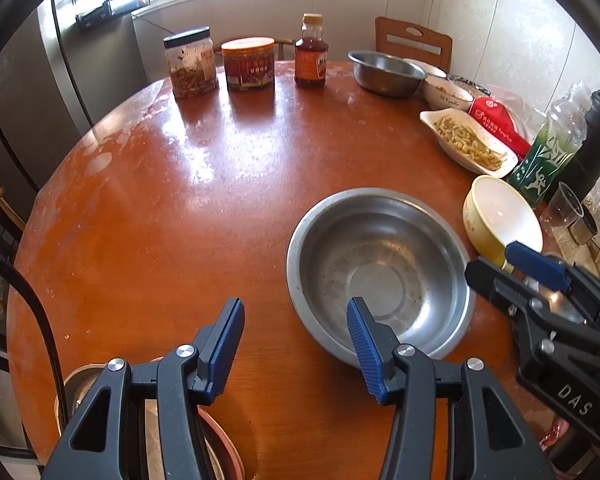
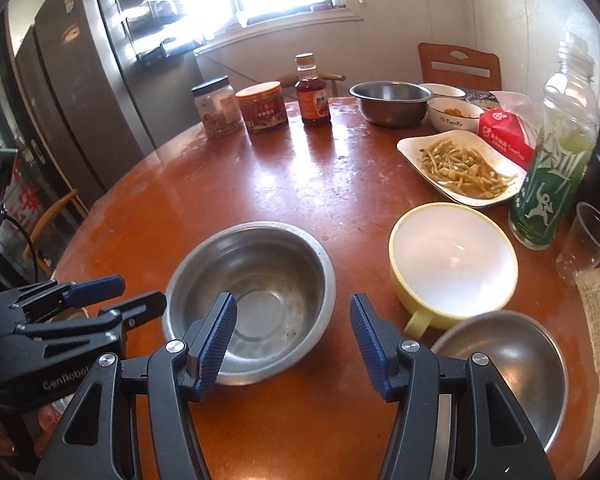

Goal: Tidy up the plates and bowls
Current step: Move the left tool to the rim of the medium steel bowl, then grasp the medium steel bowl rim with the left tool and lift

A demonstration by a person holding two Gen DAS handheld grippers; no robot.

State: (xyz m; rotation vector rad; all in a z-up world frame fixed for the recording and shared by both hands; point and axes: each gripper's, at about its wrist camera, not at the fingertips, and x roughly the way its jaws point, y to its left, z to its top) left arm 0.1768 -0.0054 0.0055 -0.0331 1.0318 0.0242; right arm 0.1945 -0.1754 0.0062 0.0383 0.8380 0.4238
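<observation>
A large empty steel bowl sits on the round wooden table near its front. A yellow bowl with a handle and white inside stands to its right. A smaller steel bowl lies at the front right. My left gripper is open and empty, hovering left of the large bowl, its right finger over the near rim. My right gripper is open and empty above the large bowl's right rim. It also shows at the right of the left wrist view, the left gripper at the left of the right wrist view.
At the back stand two jars, a sauce bottle, a steel bowl and a small white bowl. A white plate of food, a red packet, a green bottle and a plastic cup crowd the right. Stacked dishes sit below the left gripper.
</observation>
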